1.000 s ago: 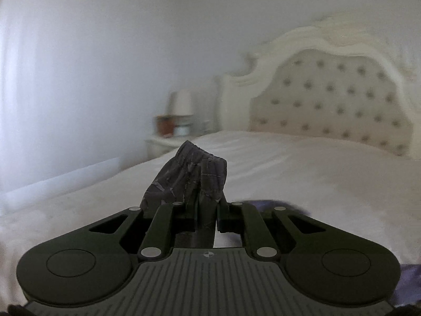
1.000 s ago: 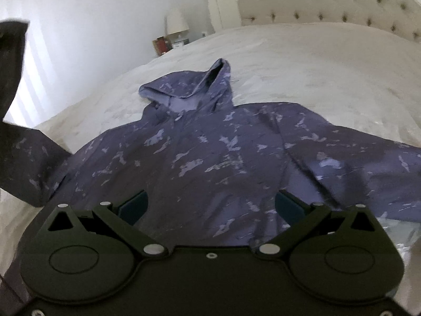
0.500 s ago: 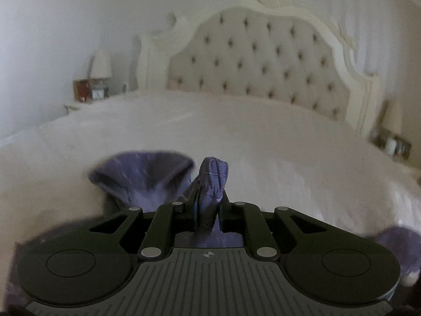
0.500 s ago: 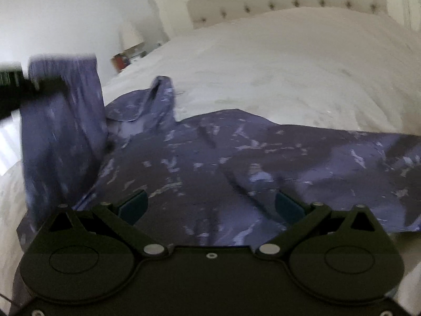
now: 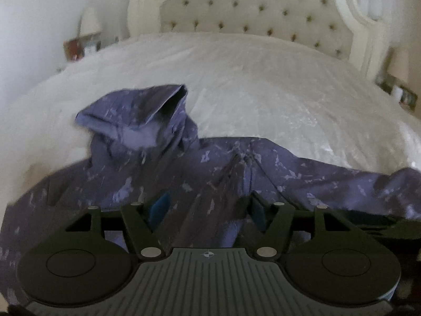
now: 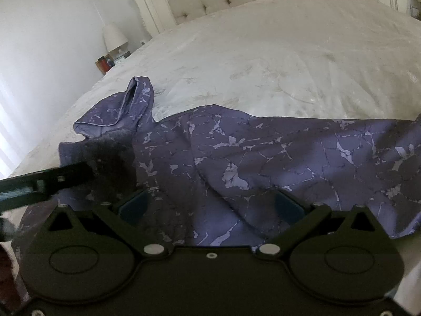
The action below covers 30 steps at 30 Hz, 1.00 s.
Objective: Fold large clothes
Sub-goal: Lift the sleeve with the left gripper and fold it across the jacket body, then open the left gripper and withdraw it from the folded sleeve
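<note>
A purple patterned hoodie (image 5: 163, 173) lies spread on the white bed, hood (image 5: 136, 115) toward the headboard. It also shows in the right wrist view (image 6: 263, 158). My left gripper (image 5: 209, 206) is open just above the hoodie's body, with the left sleeve (image 5: 231, 189) lying folded across the chest between its blue pads. My right gripper (image 6: 210, 205) is open and empty, low over the hoodie's body. The left gripper's fingers (image 6: 52, 179) reach into the right wrist view from the left.
The white bed cover (image 5: 250, 79) stretches beyond the hoodie to a tufted headboard (image 5: 250, 8). A nightstand with a lamp (image 6: 113, 39) stands at the left of the bed. The right sleeve (image 6: 381, 163) stretches out to the right.
My left gripper carried the sleeve over the hoodie's body, lowered it and opened, letting the sleeve go. My right gripper stayed open and shifted slightly over the hoodie.
</note>
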Motion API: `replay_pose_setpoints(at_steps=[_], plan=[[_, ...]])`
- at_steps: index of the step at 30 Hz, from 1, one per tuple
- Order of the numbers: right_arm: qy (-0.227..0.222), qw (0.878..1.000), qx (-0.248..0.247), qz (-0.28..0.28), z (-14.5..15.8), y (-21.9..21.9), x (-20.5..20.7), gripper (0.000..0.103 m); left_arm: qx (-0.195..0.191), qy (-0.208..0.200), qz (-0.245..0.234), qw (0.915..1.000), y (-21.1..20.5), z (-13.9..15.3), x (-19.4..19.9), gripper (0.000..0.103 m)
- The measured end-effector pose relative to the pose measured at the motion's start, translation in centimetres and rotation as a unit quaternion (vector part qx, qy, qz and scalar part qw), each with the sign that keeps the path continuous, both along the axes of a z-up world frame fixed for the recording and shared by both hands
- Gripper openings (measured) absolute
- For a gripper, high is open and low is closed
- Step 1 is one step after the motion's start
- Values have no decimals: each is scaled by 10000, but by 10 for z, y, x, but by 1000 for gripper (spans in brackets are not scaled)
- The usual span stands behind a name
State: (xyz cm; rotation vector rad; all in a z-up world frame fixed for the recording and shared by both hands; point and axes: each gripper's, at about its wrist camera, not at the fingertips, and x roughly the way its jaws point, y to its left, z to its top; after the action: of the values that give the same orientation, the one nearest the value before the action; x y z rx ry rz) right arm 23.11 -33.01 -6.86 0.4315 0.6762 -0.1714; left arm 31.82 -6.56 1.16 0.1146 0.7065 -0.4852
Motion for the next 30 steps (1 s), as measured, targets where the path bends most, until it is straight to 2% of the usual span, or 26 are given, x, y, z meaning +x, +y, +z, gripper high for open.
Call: replay_pose_setpoints(at_steps=[2, 11, 16, 20, 22, 24, 25, 28, 30], plan=[[1, 10000, -12, -8, -2, 0, 1, 102, -193, 93, 36, 9998, 0, 0, -2, 64], [12, 10000, -80, -3, -6, 2, 2, 102, -519, 52, 264, 9983, 43, 19, -14, 64], [-102, 9998, 93, 113, -7, 3, 2, 102, -91, 90, 716, 9974, 77, 14, -6, 65], [-135, 9985, 350, 390, -13, 7, 6, 102, 365, 357, 1209, 9914, 105, -10, 9, 65], [-81, 9977, 392, 542, -18, 11, 9, 99, 656, 552, 1377, 9867, 115, -27, 18, 65], [9, 9972, 364, 656, -23, 16, 12, 88, 873, 744, 1499, 9820, 124, -45, 25, 65], [51, 9972, 295, 684, -25, 19, 13, 87, 964, 826, 1569, 9794, 128, -54, 28, 64], [62, 9969, -82, 780, -26, 28, 15, 78, 977, 778, 1593, 9793, 138, -73, 31, 65], [28, 9956, -305, 883, -26, 34, 15, 61, 906, 714, 1615, 9801, 137, -77, 30, 66]])
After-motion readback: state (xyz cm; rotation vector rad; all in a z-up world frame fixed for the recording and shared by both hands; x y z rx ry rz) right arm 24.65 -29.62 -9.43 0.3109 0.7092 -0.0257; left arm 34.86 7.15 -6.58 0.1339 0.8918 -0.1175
